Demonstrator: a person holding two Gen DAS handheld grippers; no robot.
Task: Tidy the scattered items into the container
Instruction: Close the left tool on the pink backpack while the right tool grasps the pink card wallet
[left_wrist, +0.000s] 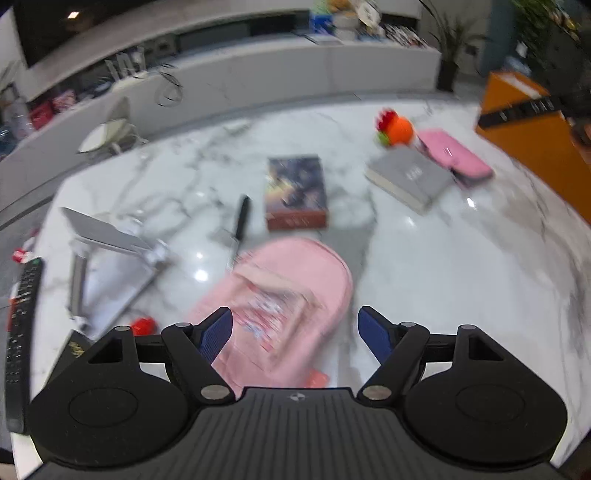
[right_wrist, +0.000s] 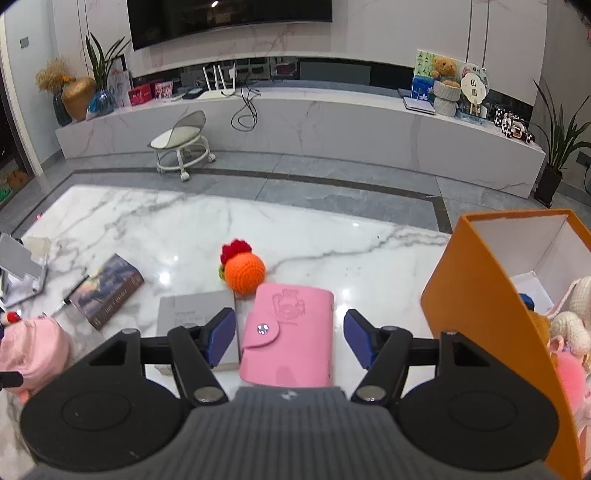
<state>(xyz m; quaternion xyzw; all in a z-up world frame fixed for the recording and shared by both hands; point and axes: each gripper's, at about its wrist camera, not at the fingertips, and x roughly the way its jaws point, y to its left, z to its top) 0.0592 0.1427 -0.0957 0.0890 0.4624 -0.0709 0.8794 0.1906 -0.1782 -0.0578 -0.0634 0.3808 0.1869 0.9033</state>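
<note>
My left gripper (left_wrist: 294, 334) is open above a small pink backpack (left_wrist: 284, 295) lying on the marble table (left_wrist: 461, 258). Beyond it lie a dark book (left_wrist: 295, 192), a black pen (left_wrist: 241, 221), a grey book (left_wrist: 410, 177), a pink wallet (left_wrist: 456, 157) and an orange knitted ball (left_wrist: 397, 131). My right gripper (right_wrist: 290, 336) is open, its blue pads either side of the pink wallet (right_wrist: 290, 332). The grey book (right_wrist: 195, 314) sits left of it, the orange ball (right_wrist: 243, 271) just beyond. The orange box (right_wrist: 476, 295) stands at right with plush toys (right_wrist: 570, 321) inside.
A metal tablet stand (left_wrist: 107, 251), a remote control (left_wrist: 20, 339) and a small red item (left_wrist: 144, 325) sit at the table's left. The dark book (right_wrist: 109, 290) and pink backpack (right_wrist: 33, 350) show left in the right wrist view. A rolling stool (right_wrist: 181, 142) stands on the floor beyond.
</note>
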